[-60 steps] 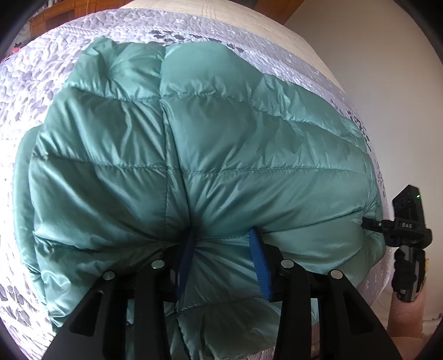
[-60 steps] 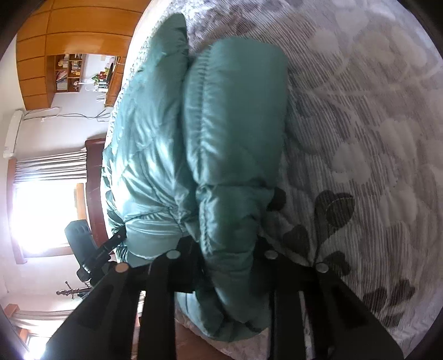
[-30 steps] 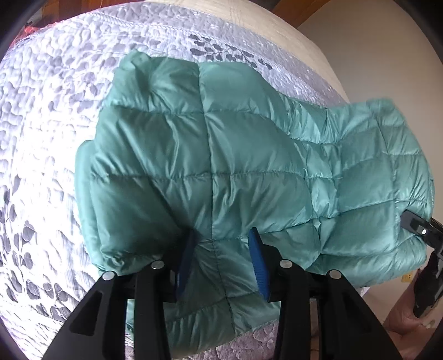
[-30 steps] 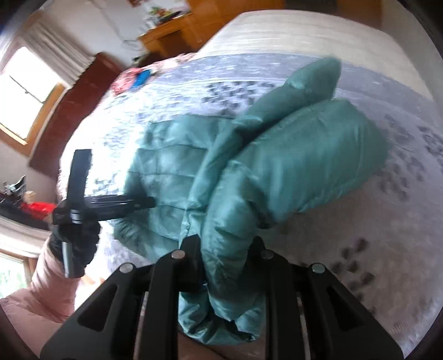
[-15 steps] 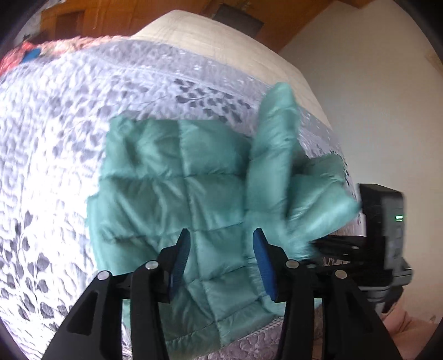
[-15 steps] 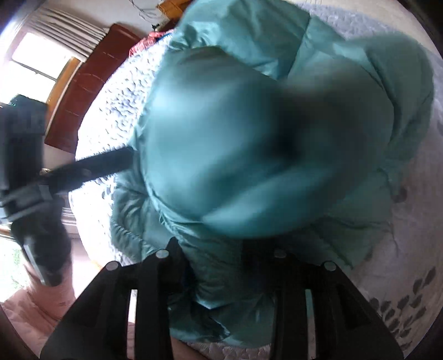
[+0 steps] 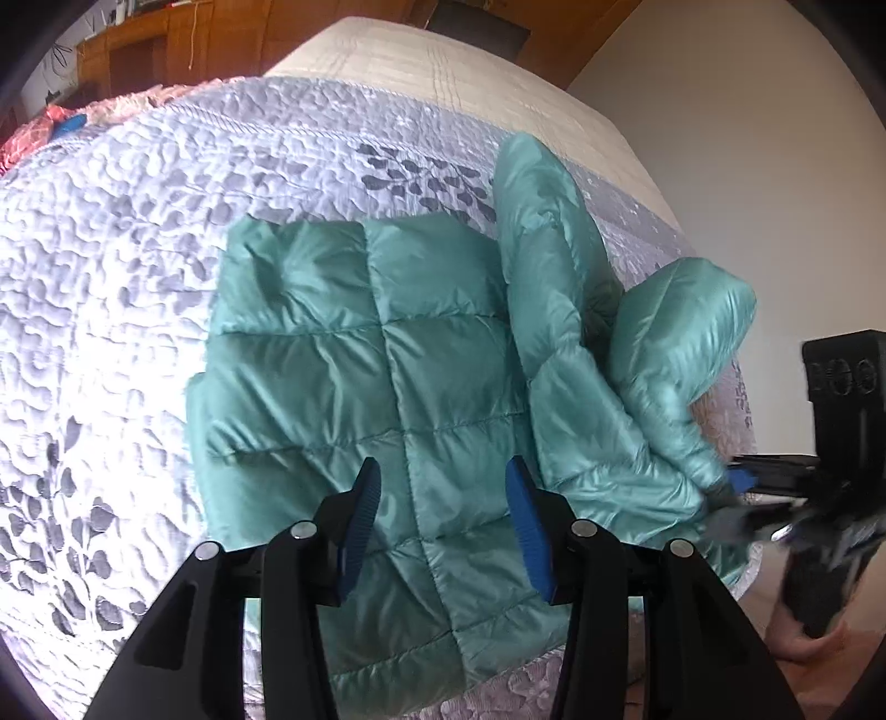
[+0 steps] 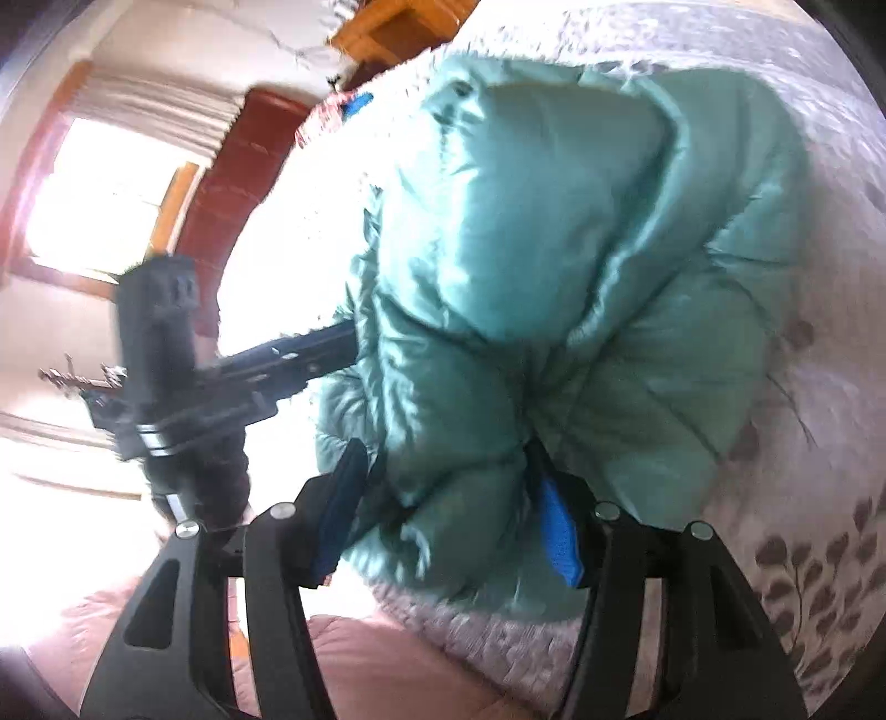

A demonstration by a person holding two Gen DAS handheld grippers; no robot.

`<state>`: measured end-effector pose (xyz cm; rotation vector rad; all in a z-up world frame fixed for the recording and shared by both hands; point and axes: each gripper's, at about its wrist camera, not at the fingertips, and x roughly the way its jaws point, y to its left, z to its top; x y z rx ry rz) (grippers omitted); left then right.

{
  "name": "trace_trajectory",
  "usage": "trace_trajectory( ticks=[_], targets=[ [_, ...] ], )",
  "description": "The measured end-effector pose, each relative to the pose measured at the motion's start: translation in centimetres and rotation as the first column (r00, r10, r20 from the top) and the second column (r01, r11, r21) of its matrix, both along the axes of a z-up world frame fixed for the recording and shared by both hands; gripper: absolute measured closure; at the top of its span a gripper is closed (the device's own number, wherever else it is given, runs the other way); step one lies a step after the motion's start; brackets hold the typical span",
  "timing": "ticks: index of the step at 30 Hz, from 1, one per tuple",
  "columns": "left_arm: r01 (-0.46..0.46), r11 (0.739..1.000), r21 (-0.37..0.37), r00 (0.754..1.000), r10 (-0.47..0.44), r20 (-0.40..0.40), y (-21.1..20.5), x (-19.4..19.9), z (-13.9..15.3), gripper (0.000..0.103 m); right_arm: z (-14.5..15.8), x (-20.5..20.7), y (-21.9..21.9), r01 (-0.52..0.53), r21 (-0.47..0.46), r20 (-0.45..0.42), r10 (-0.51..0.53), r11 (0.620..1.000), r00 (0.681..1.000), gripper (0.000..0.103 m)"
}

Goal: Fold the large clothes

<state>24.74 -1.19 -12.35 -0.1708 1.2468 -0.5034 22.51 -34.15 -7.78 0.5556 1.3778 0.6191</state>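
A teal quilted puffer jacket [image 7: 398,387] lies folded on the bed's grey-and-white quilt [image 7: 122,266]. Its right part stands up in puffy folds [image 7: 681,354]. My left gripper [image 7: 443,526] hovers just above the jacket's near part with its blue pads apart and nothing between them. My right gripper [image 8: 448,509] has its jaws spread around a bunch of the jacket [image 8: 581,266] at the bed's near right corner; the fabric fills the gap. The right gripper also shows at the right edge of the left wrist view [image 7: 786,487], touching the jacket.
The quilt [image 8: 819,498] covers the bed to its near edge. A cream cover [image 7: 443,66] lies at the far end. Wooden furniture [image 7: 144,50] and a red patterned cloth [image 7: 33,133] are at far left. A window [image 8: 99,188] and dark headboard [image 8: 232,210] show left.
The right gripper swung the jacket's right side up and over onto the rest. The left gripper let go of the fabric and drew back, and now hovers open.
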Motion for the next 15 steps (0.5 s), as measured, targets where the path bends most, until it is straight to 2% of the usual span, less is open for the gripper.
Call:
trace_trajectory(
  ticks=[5,7,10,13,15],
  targets=[
    [0.006,0.999,-0.036,1.0,-0.006,0.023,-0.3,-0.5,1.2,0.056,-0.2,-0.4,-4.0,0.123,-0.009,-0.026,-0.124,0.992,0.992,0.05],
    [0.021,0.999,-0.046,0.999,-0.019,0.029,-1.0,-0.5,1.5,0.055,-1.4,0.1,-4.5,0.141,-0.054,-0.054,-0.144,0.989,0.988,0.054],
    [0.05,0.996,-0.073,0.998,-0.047,0.042,-2.1,-0.5,1.9,0.052,-3.1,0.3,-2.3,0.093,-0.076,-0.078,-0.099,0.993,0.992,0.055],
    [0.066,0.993,-0.095,0.996,-0.06,0.061,-2.5,-0.6,2.4,0.051,-3.1,1.0,-0.4,0.045,-0.145,-0.048,-0.052,0.988,0.997,0.055],
    [0.078,0.987,-0.142,0.995,-0.069,0.067,-2.4,-0.8,2.9,0.049,-3.3,1.6,0.3,0.021,-0.177,-0.045,-0.03,0.984,0.999,0.055]
  ],
)
